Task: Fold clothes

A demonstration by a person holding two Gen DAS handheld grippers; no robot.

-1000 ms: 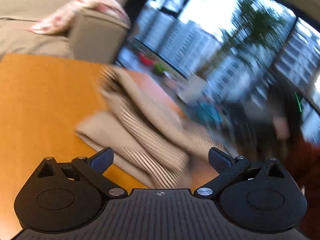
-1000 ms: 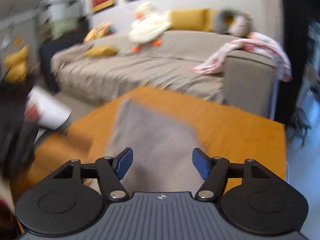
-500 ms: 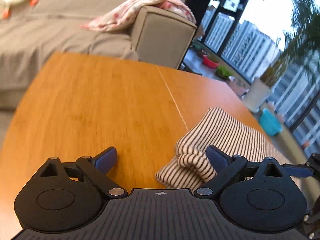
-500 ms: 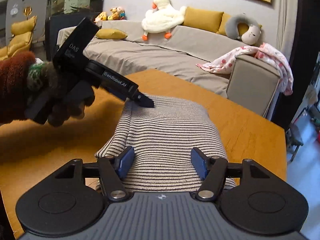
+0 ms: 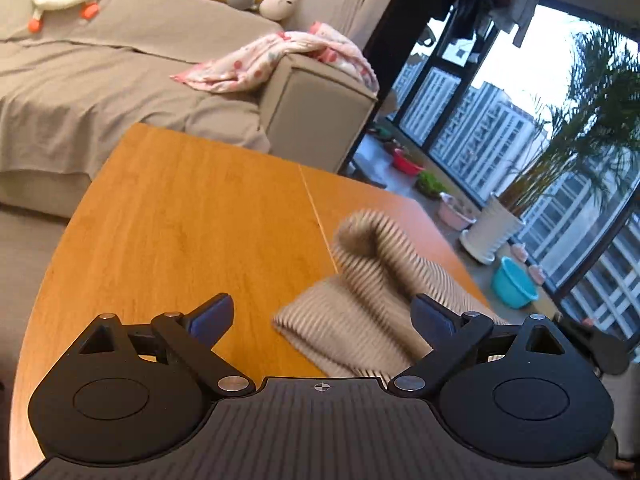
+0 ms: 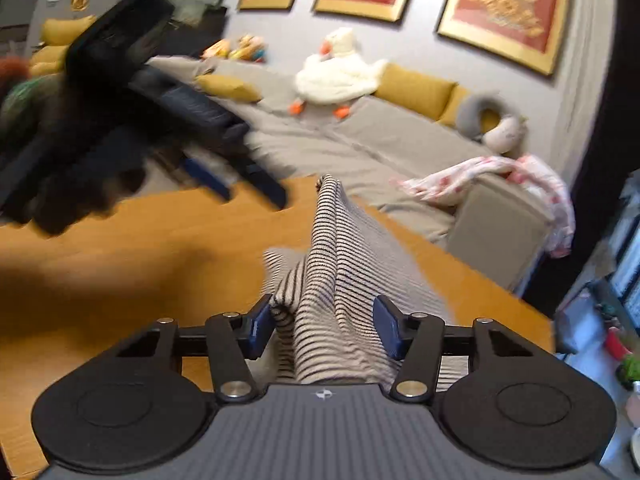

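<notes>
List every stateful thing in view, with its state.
Striped garment: bunched, one fold raised off the wooden table.
Left hand-held gripper: open, empty.
Right hand-held gripper: jaws just closing, garment between them; grip unclear.
Pink blanket: draped over sofa arm.

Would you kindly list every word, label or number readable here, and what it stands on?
Nothing can be quoted with confidence.
Gold characters on the three red framed pictures on the wall: blurred and partly cropped, unreadable.
No other lettering is legible in either view.
</notes>
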